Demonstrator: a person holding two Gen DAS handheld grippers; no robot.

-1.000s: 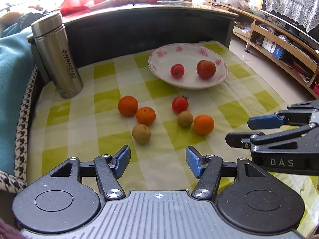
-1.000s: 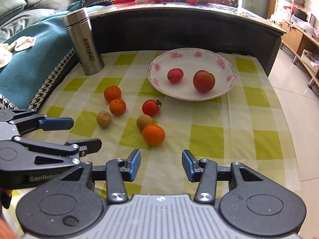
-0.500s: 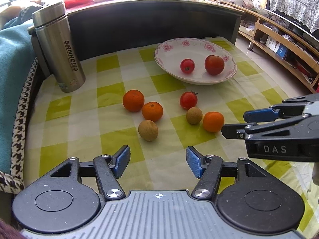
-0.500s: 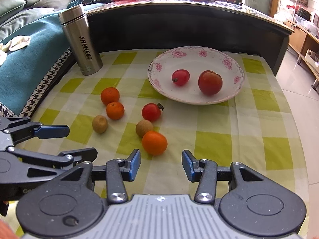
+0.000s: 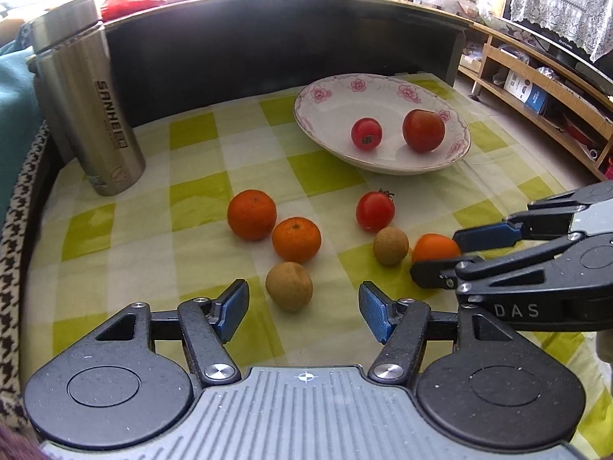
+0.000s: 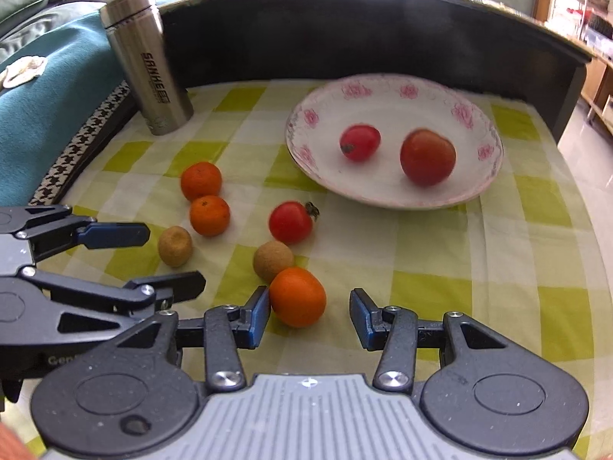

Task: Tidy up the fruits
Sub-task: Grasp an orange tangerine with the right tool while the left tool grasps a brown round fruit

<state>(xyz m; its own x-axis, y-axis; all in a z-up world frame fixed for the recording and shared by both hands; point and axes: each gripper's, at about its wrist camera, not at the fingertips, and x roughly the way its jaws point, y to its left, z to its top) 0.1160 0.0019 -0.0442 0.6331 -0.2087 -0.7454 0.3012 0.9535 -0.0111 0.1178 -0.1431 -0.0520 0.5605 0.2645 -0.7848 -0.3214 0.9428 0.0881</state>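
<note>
On the green-checked cloth (image 5: 191, 199) lie two oranges (image 5: 251, 214) (image 5: 296, 239), a third orange (image 6: 297, 296), a red tomato (image 5: 374, 211) and two brown round fruits (image 5: 289, 286) (image 5: 390, 246). A white flowered plate (image 5: 329, 96) at the back holds two tomatoes (image 5: 366, 133) (image 5: 423, 130). My left gripper (image 5: 304, 308) is open, with the nearer brown fruit just beyond its fingertips. My right gripper (image 6: 308, 316) is open, its left pad beside the third orange, which sits between the fingertips.
A steel flask (image 5: 86, 103) stands upright at the back left. A dark raised counter (image 5: 268, 38) walls off the far side, with more fruit on top. A teal blanket (image 6: 46, 88) lies to the left; the cloth's right edge drops to the floor (image 6: 590, 168).
Both grippers have moved forward toward the fruit. The right gripper has come up around the nearest orange; the left has closed in on the nearer brown fruit. Both stay open.
</note>
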